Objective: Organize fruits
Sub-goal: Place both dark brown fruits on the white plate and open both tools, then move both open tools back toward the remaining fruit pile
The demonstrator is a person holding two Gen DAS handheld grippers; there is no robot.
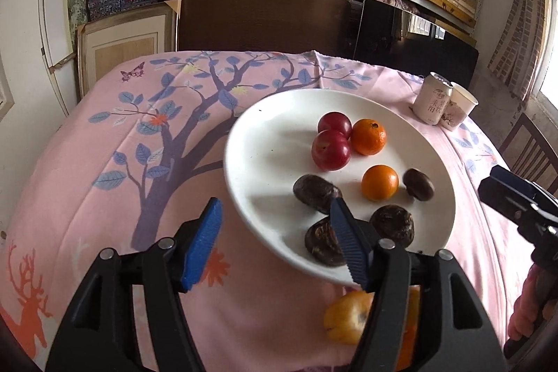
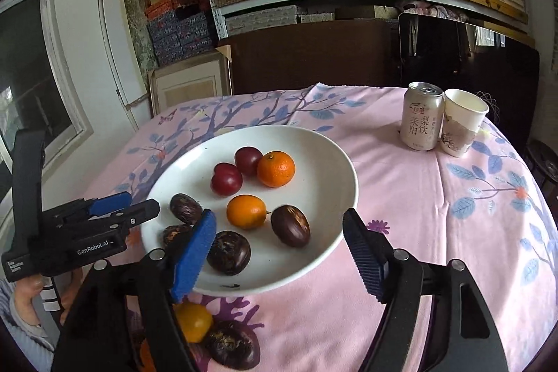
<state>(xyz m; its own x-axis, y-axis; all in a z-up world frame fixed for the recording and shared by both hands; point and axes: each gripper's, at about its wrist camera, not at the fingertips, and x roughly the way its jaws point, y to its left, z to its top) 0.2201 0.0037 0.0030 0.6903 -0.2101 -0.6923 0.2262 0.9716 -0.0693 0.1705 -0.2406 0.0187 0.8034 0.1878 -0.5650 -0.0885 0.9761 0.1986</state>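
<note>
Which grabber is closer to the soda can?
The right gripper. It sits over the plate's near edge, on the can's side. The left gripper is at the plate's far-left rim, farther from the can.

A pale drink can stands on the surface, far ahead and to the right of the right tongs, touching a paper cup. Large Chinese characters on the can read "梨饮" and "莱阳"; a smaller logo above them is too small to read. The left tongs, seen from the right wrist view, carry white lettering "GenRobot.AI" on their black body, and smaller white print nearer the handle cannot be read.
</note>
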